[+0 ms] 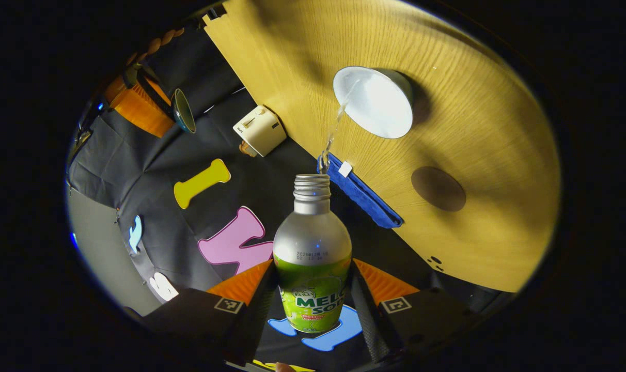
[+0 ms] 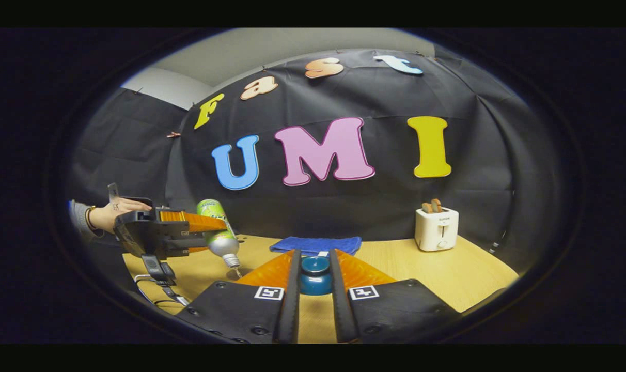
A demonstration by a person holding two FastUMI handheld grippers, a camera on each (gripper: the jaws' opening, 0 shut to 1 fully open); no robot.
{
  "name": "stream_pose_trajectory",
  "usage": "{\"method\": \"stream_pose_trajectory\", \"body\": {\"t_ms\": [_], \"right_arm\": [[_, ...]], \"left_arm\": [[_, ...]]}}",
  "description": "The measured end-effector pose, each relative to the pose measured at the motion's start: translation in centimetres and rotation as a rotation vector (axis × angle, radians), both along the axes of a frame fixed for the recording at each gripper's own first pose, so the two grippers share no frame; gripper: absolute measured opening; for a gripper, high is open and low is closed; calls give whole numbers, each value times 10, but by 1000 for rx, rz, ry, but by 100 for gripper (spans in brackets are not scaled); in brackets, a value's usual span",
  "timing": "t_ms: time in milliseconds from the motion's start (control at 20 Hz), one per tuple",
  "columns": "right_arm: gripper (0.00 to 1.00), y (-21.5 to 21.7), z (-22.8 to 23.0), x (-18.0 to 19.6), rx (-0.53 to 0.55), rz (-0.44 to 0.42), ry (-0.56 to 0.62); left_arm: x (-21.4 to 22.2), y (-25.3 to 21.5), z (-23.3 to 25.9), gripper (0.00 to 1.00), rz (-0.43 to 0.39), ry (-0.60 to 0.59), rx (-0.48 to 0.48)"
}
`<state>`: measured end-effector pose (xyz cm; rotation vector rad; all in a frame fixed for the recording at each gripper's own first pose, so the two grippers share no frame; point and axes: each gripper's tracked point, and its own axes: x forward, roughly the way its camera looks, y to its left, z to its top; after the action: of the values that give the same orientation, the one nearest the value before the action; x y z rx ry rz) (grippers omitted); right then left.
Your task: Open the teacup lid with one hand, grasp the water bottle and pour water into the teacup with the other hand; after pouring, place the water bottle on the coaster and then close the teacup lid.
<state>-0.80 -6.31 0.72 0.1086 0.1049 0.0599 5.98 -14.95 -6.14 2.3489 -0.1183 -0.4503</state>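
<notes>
Wooden and pale, the surface (image 1: 478, 155) carries a white teacup (image 1: 373, 102) that stands open, and a thin stream of water (image 1: 335, 124) runs into it from the water bottle (image 1: 313, 253). The left tool (image 1: 313, 305) pinches this bottle by its body, one finger on each side, with the uncapped neck pointing toward the cup. In the right gripper view the same bottle (image 2: 218, 227) hangs tilted, mouth down, above the left part of the surface, and a hand (image 2: 111, 213) holds the tool that carries it. The right tool (image 2: 313, 281) is pressed on the blue teacup lid (image 2: 314, 275), which sits between its two fingers, lifted above the surface. A round brown coaster (image 1: 438, 188) lies near the teacup. A folded blue cloth (image 2: 317, 244) lies at the far edge, and a white toaster (image 2: 437, 227) stands to the right of it.
</notes>
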Motion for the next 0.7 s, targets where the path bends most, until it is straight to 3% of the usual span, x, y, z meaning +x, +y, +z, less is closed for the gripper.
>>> {"method": "stream_pose_trajectory", "body": {"t_ms": [100,300,350,550,700], "right_arm": [[31,0,0,0,1,1,0],[27,2,-2,1,7,11,4],[31,2,-3,2,6,10,6],[31,2,-3,2,9,11,8],[31,1,-2,2,11,8,5]], "left_arm": [[2,-1,0,81,-8,-1,27],[4,-6,-2,82,-29,-1,65],[4,-9,0,81,-38,-1,60],[0,-11,-1,81,-39,-7,41],[-6,-5,-13,81,7,35,-52]]}}
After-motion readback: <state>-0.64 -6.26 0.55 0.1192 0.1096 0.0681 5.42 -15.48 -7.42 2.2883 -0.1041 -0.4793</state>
